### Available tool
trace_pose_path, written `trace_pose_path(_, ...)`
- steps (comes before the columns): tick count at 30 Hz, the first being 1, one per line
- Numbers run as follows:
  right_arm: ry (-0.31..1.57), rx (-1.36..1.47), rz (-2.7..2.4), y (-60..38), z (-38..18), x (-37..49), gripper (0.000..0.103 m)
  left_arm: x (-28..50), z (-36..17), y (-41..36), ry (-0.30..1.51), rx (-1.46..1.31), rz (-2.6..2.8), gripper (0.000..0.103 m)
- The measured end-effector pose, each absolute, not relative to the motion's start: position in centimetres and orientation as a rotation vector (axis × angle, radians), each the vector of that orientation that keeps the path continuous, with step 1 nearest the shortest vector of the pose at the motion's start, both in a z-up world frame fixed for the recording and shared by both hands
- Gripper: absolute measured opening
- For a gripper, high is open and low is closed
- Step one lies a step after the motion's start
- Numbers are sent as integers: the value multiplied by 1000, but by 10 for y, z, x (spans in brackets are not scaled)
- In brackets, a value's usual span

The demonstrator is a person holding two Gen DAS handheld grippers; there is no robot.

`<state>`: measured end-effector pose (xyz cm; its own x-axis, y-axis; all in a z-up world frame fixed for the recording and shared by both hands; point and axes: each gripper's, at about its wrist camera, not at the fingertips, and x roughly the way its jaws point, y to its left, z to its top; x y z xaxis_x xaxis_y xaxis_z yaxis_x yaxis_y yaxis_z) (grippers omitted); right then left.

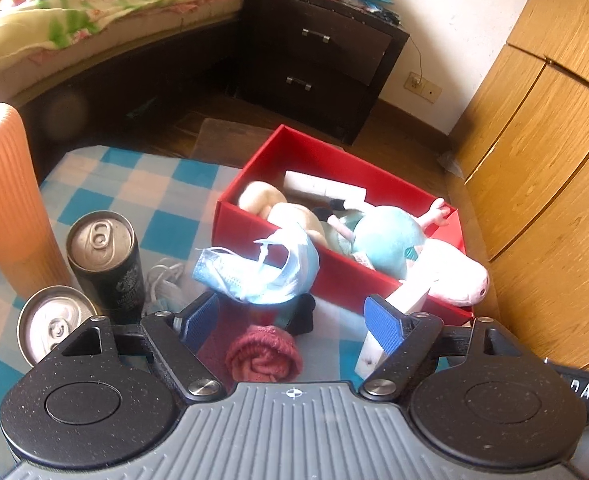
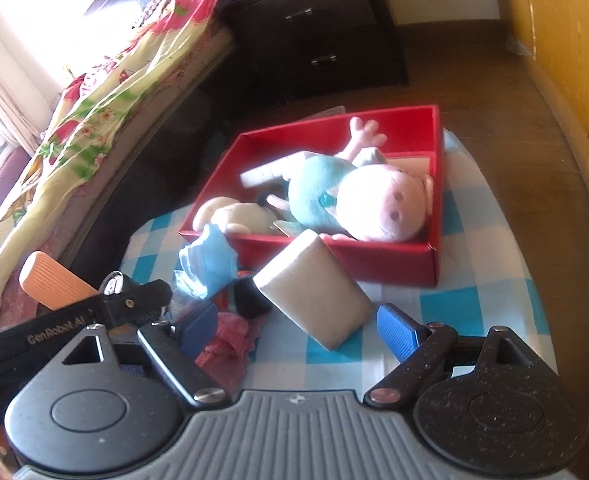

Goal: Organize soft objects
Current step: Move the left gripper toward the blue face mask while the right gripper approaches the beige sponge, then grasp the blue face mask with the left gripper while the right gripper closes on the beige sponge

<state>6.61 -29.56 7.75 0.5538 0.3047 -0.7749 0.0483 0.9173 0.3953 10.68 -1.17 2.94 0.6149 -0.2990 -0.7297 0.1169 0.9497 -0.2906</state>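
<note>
Below, the pink knit roll [image 1: 263, 354] lies between the left gripper's [image 1: 294, 318] parted, empty jaws.

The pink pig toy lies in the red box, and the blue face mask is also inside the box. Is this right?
Not quite. The pig toy does lie in the red box, but the face mask is outside it, on the checked cloth in front of the box's near wall. The left wrist view shows this.
</note>
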Motion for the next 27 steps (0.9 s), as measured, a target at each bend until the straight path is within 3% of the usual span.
trace_pose_path(27, 952, 141, 200, -270, 26, 79, 75, 151, -3, -43, 912, -115, -333, 88)
